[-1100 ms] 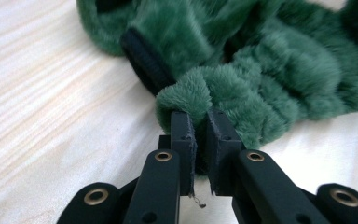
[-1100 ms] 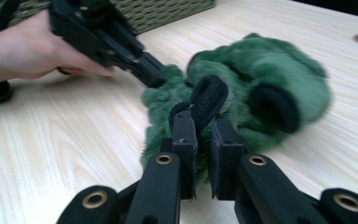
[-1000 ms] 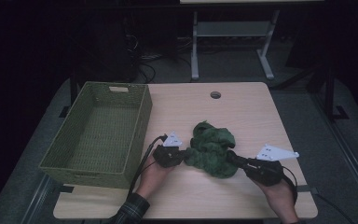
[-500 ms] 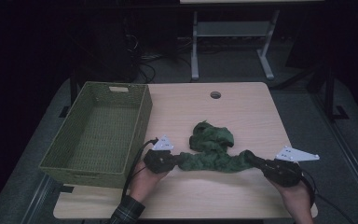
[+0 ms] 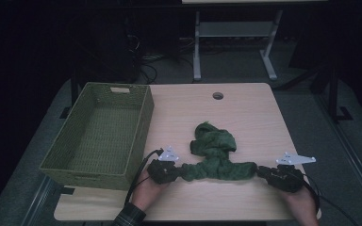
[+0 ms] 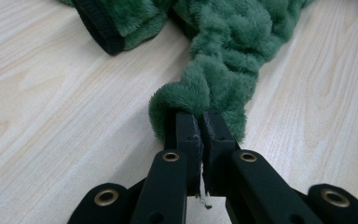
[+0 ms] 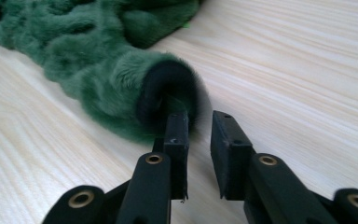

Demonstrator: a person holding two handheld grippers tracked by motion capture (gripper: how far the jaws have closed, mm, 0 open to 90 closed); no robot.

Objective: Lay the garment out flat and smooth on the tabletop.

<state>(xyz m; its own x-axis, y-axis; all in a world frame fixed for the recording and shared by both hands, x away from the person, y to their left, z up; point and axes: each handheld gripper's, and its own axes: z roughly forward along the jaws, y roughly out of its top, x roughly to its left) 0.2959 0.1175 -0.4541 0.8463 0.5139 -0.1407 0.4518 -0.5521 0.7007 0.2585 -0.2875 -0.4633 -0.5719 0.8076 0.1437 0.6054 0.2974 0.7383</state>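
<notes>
1. Green fleece garment (image 5: 215, 157): a soft, plush cloth with a dark ribbed hem, lying on the near half of the light wooden table (image 5: 245, 113). Its near part is drawn out into a twisted rope that runs across the table between the two grippers; the rest lies bunched in a heap just behind that rope.
2. Left gripper (image 5: 166, 170): a black two-jaw tool held in the person's left hand at the left end of the rope. In the left gripper view its jaws stand together, clamped on a fold of the garment (image 6: 223, 60), with fleece bulging round both pads.
3. Right gripper (image 5: 275, 174): held in the person's right hand at the right end of the rope. In the right gripper view its jaws have just been opening and stand apart with bare table between them; the garment's rolled, dark-hemmed end (image 7: 163, 93) lies against the tip of the left-hand jaw in that view, and the other jaw is clear of it.
4. Woven olive-green rectangular basket (image 5: 94, 167): it stands on the table's left side, near the left gripper.
5. Round hole (image 5: 218, 95): set in the table's far edge, well apart from the garment.
</notes>
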